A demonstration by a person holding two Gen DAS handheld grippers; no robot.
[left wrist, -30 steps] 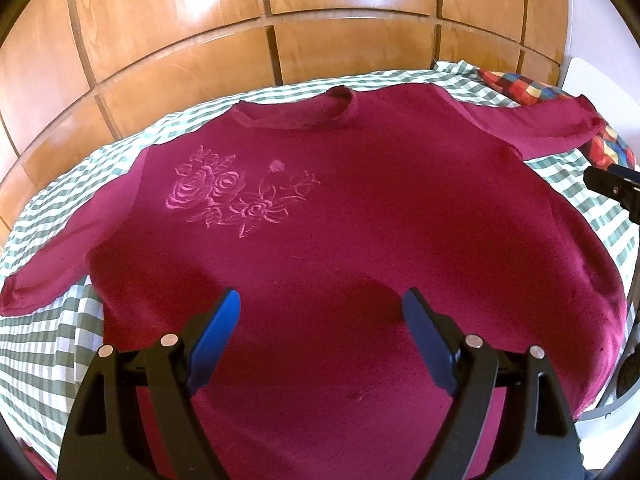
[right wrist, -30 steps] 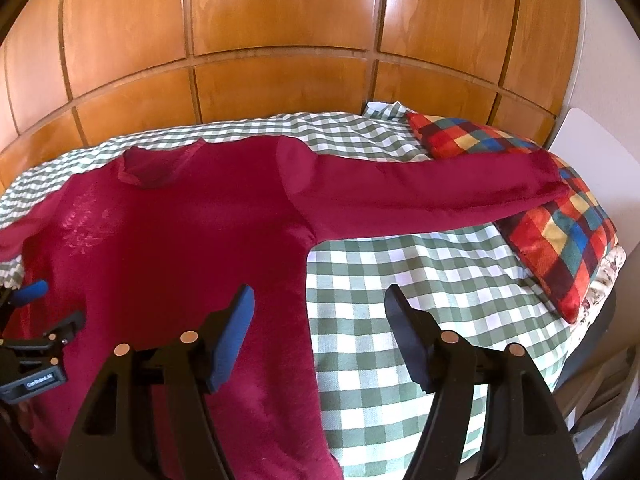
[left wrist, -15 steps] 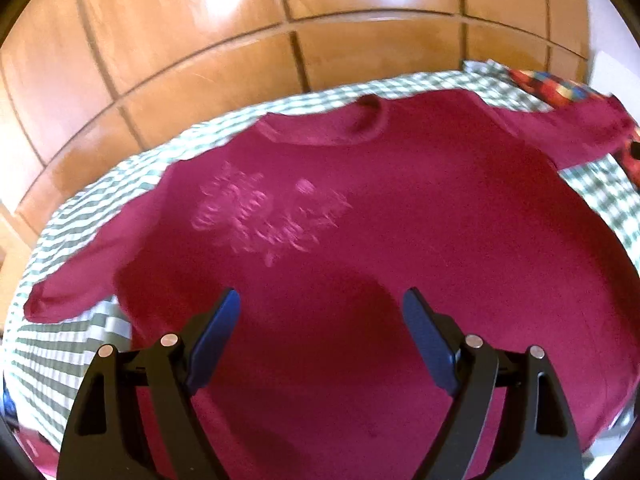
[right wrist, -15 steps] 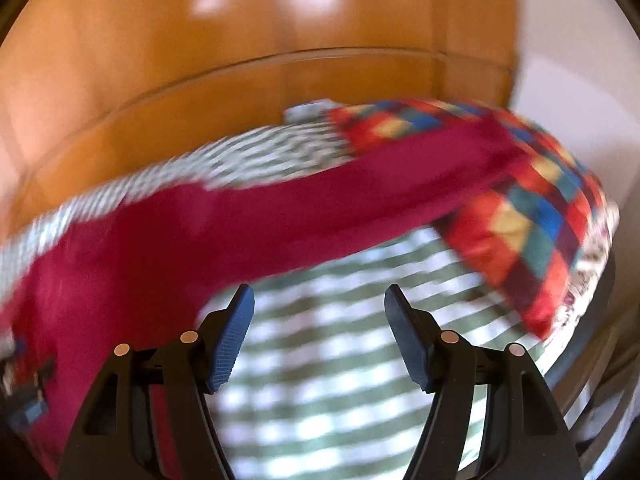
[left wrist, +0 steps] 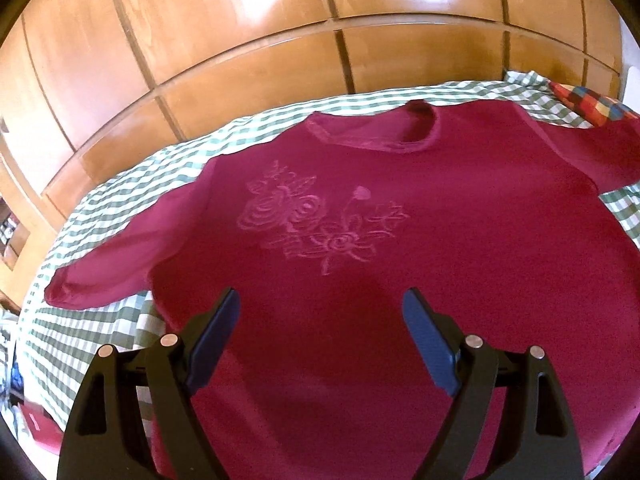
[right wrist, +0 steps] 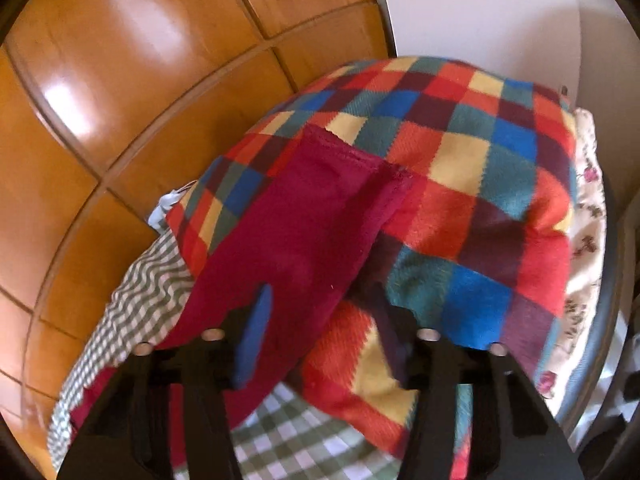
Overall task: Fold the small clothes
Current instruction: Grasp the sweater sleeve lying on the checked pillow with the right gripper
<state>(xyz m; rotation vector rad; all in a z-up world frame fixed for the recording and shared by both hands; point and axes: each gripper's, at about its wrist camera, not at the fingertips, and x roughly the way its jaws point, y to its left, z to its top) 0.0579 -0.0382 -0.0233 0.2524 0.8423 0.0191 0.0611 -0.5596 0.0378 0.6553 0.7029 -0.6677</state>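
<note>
The maroon sweater (left wrist: 400,280) lies flat on the green checked sheet (left wrist: 100,320), filling the centre of the left wrist view, its flower embroidery just above the middle. The left gripper (left wrist: 320,332) hangs tilted downward over the lower body of the sweater, jaws spread wide with nothing between them. The right gripper (right wrist: 320,320) (rolled, angled down) is at the sleeve (right wrist: 312,216) lying on the patchwork pillow (right wrist: 480,160) in the frame's centre; its jaws are closing with the sleeve's edge between them.

Green-checked sheet (left wrist: 92,332) covers the bed in front of me, multicoloured patchwork pillow (right wrist: 472,184) on it, wooden panel wall (left wrist: 248,52) behind, white board (right wrist: 480,28) beyond the pillow.
</note>
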